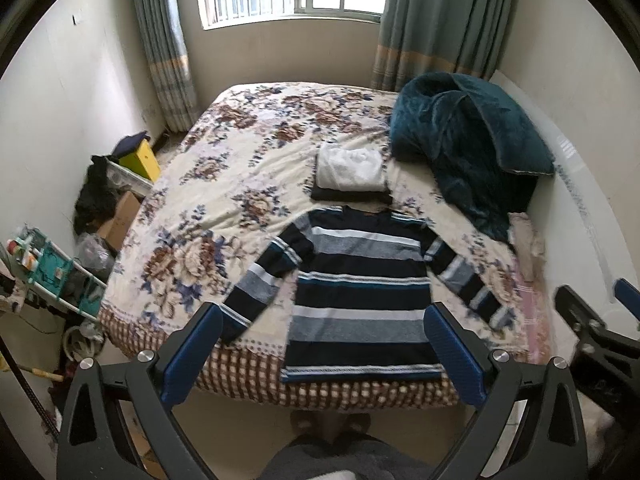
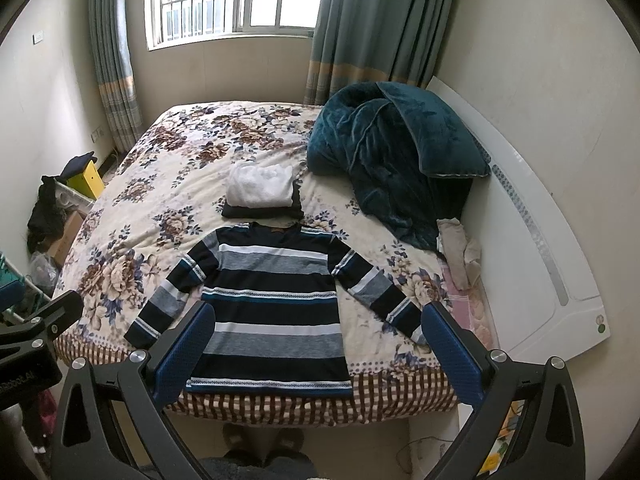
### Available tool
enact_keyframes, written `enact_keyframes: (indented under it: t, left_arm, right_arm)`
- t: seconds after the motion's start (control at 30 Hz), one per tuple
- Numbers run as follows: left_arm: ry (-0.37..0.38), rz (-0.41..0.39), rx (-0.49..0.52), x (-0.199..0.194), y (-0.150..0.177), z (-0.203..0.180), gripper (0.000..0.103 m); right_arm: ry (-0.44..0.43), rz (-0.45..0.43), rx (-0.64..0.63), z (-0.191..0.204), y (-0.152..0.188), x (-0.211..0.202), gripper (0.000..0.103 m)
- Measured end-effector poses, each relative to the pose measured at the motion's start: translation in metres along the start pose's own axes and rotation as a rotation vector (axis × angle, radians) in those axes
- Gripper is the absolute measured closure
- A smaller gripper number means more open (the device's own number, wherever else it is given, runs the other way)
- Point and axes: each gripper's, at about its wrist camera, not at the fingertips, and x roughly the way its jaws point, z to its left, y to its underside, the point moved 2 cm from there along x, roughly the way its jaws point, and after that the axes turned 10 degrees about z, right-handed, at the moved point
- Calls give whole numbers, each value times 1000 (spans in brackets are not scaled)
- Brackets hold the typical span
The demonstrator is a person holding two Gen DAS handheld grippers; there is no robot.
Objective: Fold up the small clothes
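The striped sweater [image 2: 268, 304] looks knitted and matt; the teal blanket [image 2: 392, 160] seems plush, the headboard [image 2: 540, 240] glossy.

A sweater [image 1: 360, 280] lies on the bed [image 1: 240, 160], near its front edge. Behind it sits a stack of clothes [image 1: 352, 176]. A blanket [image 1: 464, 136] lies to the right.

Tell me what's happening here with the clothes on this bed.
A person holds two grippers above the near edge of the bed. The left gripper and right gripper are both open and empty. A striped sweater lies flat, sleeves spread, not yet folded. Behind it sits a small stack of folded clothes.
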Motion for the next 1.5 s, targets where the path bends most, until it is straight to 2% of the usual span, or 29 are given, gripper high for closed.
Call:
enact_keyframes:
  t: [0.13, 0.2, 0.37, 0.53, 0.7, 0.83, 0.93, 1.0, 1.07, 1.17, 1.2, 1.23, 1.3, 1.37, 1.4, 1.43, 1.47, 1.5]
  left_arm:
    - [-92, -47, 9, 25, -22, -10, 0]
    - [-119, -42, 35, 47, -34, -20, 0]
    - [-105, 30, 55, 127, -58, -36, 0]
    - [-133, 125, 63, 222, -76, -76, 0]
    - [-177, 250, 62, 323, -81, -116, 0]
    - [-200, 372, 65, 410, -75, -146, 0]
    - [-198, 460, 61, 483, -59, -162, 0]
    - [-221, 507, 68, 524, -46, -170, 0]
    - [-231, 551, 70, 556, -34, -177, 0]
    - [-234, 594, 68, 593, -23, -183, 0]
    - [-228, 603, 68, 603, -21, -185, 0]
    - [-225, 603, 70, 611, -21, -188, 0]
    - [-222, 600, 78, 619, -20, -187, 0]
    - [-217, 581, 88, 626, -23, -185, 0]
    - [-207, 574, 90, 628, -25, -184, 0]
    - [-192, 565, 88, 630, -28, -181, 0]
    - [-179, 556, 85, 630, -32, -179, 0]
    - [-167, 546, 81, 629, -36, -175, 0]
  right_arm:
    - [-9, 44, 45, -5, -1, 39, 0]
    - [2, 82, 85, -11, 1, 72, 0]
    - [89, 166, 233, -51, 15, 163, 0]
    - [117, 267, 443, -129, 39, 263, 0]
    - [134, 399, 645, -229, 82, 384, 0]
    - [101, 516, 836, -314, 125, 497, 0]
    - [49, 583, 1060, -370, 168, 576, 0]
    - [-40, 625, 1255, -395, 204, 618, 0]
    - [-101, 620, 1417, -413, 237, 657, 0]
    - [-100, 613, 1484, -419, 260, 700, 2]
    - [-103, 619, 1495, -418, 266, 716, 5]
    - [-122, 622, 1526, -416, 271, 732, 11]
    - [-226, 590, 1637, -409, 281, 760, 21]
    - [-262, 496, 1730, -403, 280, 772, 23]
    - [-242, 453, 1754, -401, 278, 772, 26]
    - [-211, 388, 1775, -399, 273, 771, 40]
    - [-178, 352, 1777, -396, 268, 771, 48]
    - [-152, 338, 1769, -394, 262, 770, 68]
